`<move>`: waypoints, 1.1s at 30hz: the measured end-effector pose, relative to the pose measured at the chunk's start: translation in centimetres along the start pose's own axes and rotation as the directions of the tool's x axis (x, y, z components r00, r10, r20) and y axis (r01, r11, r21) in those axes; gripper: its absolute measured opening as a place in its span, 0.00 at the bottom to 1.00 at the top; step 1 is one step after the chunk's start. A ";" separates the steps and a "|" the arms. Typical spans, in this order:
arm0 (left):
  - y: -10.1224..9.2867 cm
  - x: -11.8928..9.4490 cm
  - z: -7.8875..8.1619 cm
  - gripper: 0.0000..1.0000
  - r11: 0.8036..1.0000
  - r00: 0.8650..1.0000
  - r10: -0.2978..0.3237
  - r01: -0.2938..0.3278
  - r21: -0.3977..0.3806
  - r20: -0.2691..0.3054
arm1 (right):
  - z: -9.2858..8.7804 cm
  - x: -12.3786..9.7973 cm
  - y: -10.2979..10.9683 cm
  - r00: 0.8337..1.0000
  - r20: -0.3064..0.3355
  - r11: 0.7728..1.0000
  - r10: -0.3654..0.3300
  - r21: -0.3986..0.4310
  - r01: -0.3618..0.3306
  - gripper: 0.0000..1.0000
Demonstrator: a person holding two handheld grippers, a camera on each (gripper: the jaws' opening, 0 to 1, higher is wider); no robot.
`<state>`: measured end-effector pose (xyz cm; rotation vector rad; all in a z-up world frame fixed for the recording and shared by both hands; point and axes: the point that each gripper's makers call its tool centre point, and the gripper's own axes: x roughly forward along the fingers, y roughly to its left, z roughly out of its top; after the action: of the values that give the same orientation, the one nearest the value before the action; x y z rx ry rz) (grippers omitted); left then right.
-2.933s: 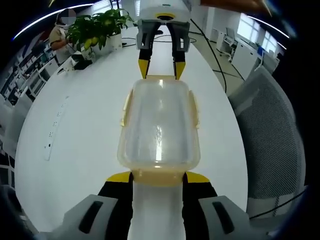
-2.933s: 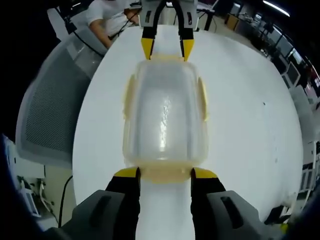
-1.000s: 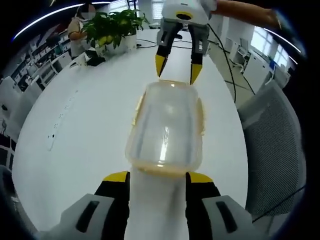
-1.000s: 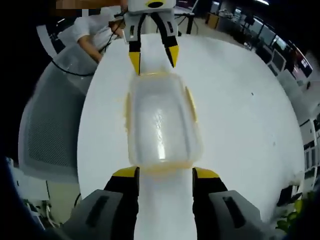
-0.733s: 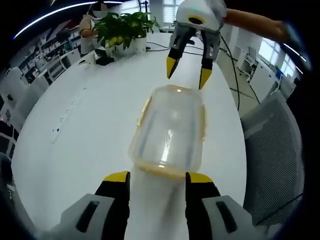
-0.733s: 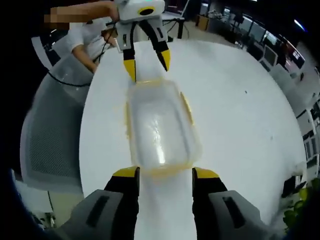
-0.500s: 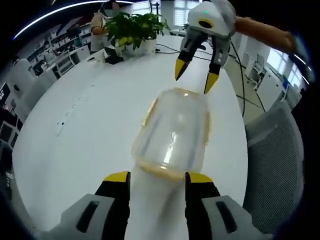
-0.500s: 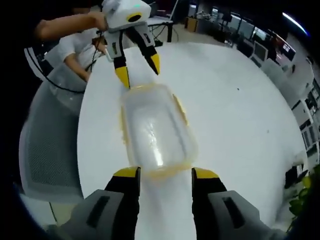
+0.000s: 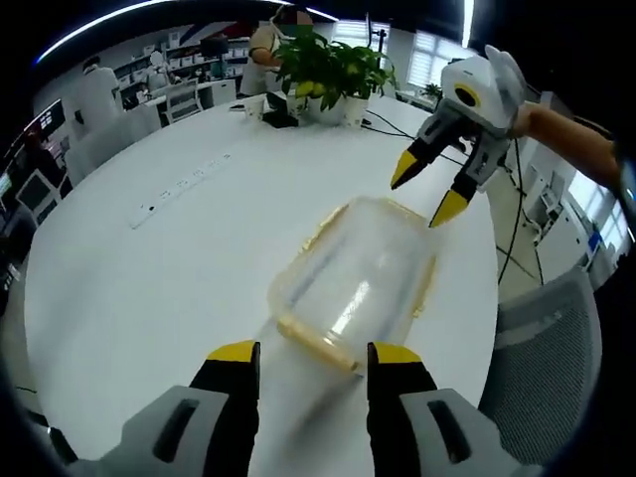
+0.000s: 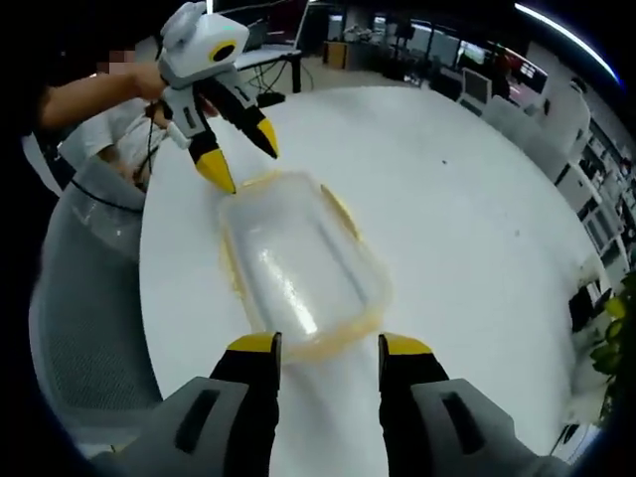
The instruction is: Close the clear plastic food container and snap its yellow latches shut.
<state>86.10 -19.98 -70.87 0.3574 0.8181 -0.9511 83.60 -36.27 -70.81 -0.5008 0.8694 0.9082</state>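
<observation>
- In the left gripper view, the left gripper [image 9: 303, 356] points forward over the white table [image 9: 149, 288], its two yellow-tipped jaws rising from the bottom edge and standing wide apart with nothing between them.
- Its tips sit just short of the near end of the clear plastic food container [image 9: 356, 283]; whether they touch the rim cannot be told.
- In the same view the right gripper [image 9: 431, 189] hangs at the container's far end, tilted down toward it, held by a person's bare forearm [image 9: 566, 139] that comes in from the right. Its jaws are spread and grip nothing; the tips are close above the far rim.
- In the right gripper view, the right gripper [image 10: 328, 348] has its own jaws parted wide and empty, the tips just beside the near short end of the container [image 10: 298, 268].
- Across from it, the left gripper [image 10: 238, 151] slants down at the far end with jaws splayed open, held in a person's hand [image 10: 149, 79].
- The container lies on the table between the two grippers with its lid on, and it sits skewed across both views.
- A yellow latch [image 10: 343, 211] runs along its long side, lying against the wall of the box; the latch at the near end [image 9: 313, 341] shows as a yellow band under the rim.
- A mesh-backed chair [image 9: 547, 368] stands at the table's edge, and a potted plant [image 9: 333, 70] stands at the far side of the table.
</observation>
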 end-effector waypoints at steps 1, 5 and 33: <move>-0.1 0.0 0.0 0.36 1.000 1.000 0.001 -0.001 -0.019 0.005 | 0.0 0.1 0.0 1.000 0.005 1.000 -0.006 0.021 0.006 0.35; -0.1 0.2 -0.2 0.35 0.997 1.000 0.014 -0.012 -0.072 0.017 | 0.1 0.4 0.2 0.999 0.037 0.996 -0.016 0.084 0.013 0.35; -1.8 1.4 -0.6 0.31 0.954 0.997 -0.069 0.074 -0.291 0.029 | -0.2 1.3 0.3 0.994 0.106 0.909 0.004 0.414 -0.048 0.33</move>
<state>84.74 -21.47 -72.22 0.0630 0.9453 -0.8833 83.66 -35.59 -72.01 -0.0706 0.9453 0.7374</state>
